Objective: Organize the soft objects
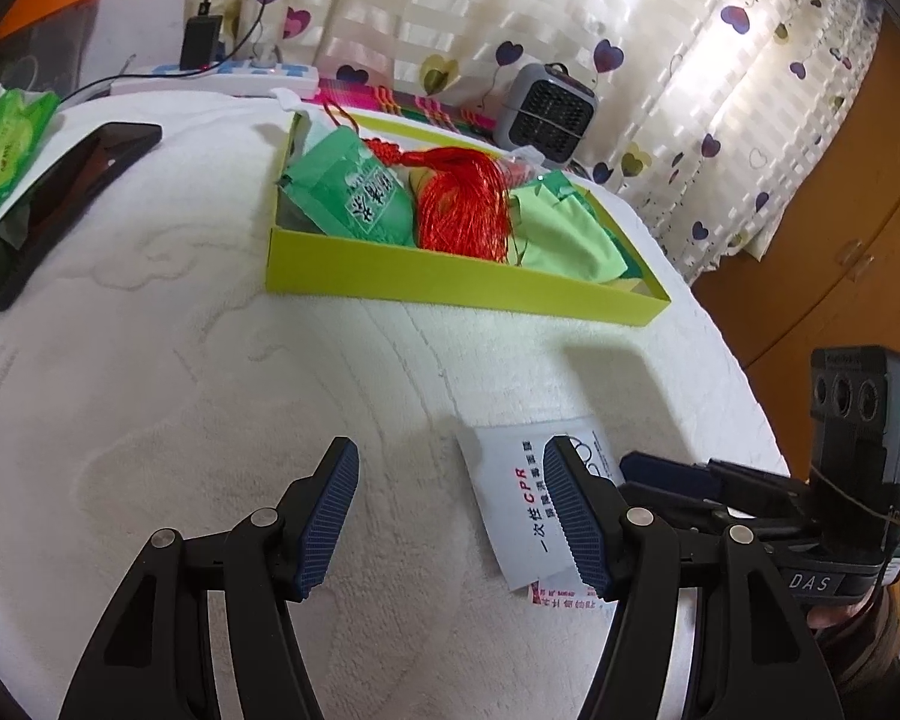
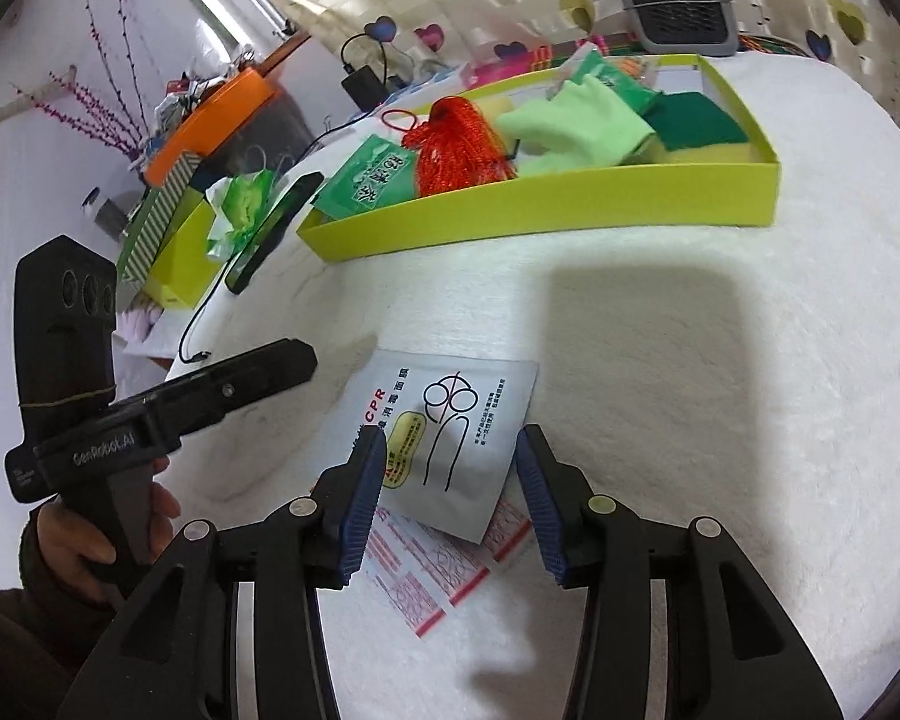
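Flat white CPR sachet [image 2: 450,438] lying on the white towel [image 2: 720,420], lower middle of the right wrist frame, overlapping a second flat packet with red print [image 2: 432,570] beneath its near corner. Straight ahead of the right gripper [image 2: 450,480], whose blue pads [image 2: 363,492] stand parted on either side of the sachet's near end, clear of it as far as can be told; nothing grasped. Long axis judged to run from the lower middle towards the upper left of that frame, skewed against the line between the pads, so a pinch at the near edge looks the likeliest bite.

In the left wrist frame, same sachet [image 1: 510,510] at lower right, half hidden behind the right-hand pad of the left gripper [image 1: 450,510]. Jaws there spread wide and empty over bare towel, sachet off to one side rather than between them. Right gripper therefore judged the better placed.

Yellow-green tray [image 2: 570,204] in the upper middle of the right wrist frame, well apart from the sachet, already holding a green packet [image 2: 369,177], a red tassel [image 2: 456,147] and a light green cloth [image 2: 576,126]; probable destination
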The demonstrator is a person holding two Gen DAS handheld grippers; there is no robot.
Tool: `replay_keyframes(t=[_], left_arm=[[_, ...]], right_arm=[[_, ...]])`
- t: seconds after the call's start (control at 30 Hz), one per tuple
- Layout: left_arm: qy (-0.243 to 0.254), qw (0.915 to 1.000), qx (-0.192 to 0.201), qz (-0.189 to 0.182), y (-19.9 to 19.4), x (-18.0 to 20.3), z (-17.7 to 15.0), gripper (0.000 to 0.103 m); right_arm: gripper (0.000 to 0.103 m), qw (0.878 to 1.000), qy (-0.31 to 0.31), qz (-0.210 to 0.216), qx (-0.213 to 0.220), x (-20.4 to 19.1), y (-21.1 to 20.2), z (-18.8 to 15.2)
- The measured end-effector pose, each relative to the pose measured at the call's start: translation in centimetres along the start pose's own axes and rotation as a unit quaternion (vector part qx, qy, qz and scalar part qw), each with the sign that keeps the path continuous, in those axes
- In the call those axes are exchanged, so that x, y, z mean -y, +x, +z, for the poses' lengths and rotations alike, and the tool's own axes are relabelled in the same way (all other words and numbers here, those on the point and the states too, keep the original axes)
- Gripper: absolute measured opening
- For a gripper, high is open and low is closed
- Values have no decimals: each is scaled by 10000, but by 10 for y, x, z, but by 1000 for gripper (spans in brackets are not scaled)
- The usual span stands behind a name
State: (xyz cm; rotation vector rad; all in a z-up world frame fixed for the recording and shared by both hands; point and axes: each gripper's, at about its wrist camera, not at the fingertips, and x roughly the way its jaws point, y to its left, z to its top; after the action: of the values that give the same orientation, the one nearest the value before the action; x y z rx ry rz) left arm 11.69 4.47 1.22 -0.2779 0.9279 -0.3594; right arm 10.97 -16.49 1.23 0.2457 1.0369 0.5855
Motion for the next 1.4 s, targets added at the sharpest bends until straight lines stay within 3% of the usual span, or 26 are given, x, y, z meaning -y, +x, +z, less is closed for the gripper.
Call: replay_keyframes(t=[0.2,0.33,0.47,0.57,0.73,0.87,0.97,1.1,1.2,1.33,1.37,1.4], left_arm=[[-85,10000,37,4,-1,-4,1,64],[-121,9999,46,-9,-2,-6,1,64],[-168,9998,58,12,-5,-10,1,64],[-196,9998,72,3,-7,-14,1,64],[-288,9996,71,-18,-5,-19,4,64],[-306,9995,71,-61,-5,-20,4,64],[-315,9995,68,-43,-4,-20,4,64],[-344,9994,76,-39,-5,-22,4,64],[-343,9994,80,-39,-5,-22,5,64],[-358,9993,85,-72,-6,-22,4,64],[-352,9993,88,-72,-7,-22,4,64],[-353,9993,90,-73,-8,-23,4,64]], right_arm=[[46,9994,-318,-109,-94,-8,2,-2],[46,9915,-1059,-742,-147,-31,11,-4],[65,9776,-1768,-1121,-210,-50,22,-9],[66,9705,-2061,-1234,-224,-54,22,-14],[67,9478,-2647,-1772,-125,-58,10,-24],[69,9413,-2801,-1880,-108,-60,14,-21],[70,9175,-3231,-2319,84,-69,23,-21],[70,8995,-3692,-2328,191,-74,29,-21],[70,9138,-3547,-1978,71,-65,32,-11],[72,9637,-2488,-898,-379,-31,39,14],[72,9668,-2395,-832,-324,-27,38,17],[72,9619,-2539,-962,-314,-33,40,15]])
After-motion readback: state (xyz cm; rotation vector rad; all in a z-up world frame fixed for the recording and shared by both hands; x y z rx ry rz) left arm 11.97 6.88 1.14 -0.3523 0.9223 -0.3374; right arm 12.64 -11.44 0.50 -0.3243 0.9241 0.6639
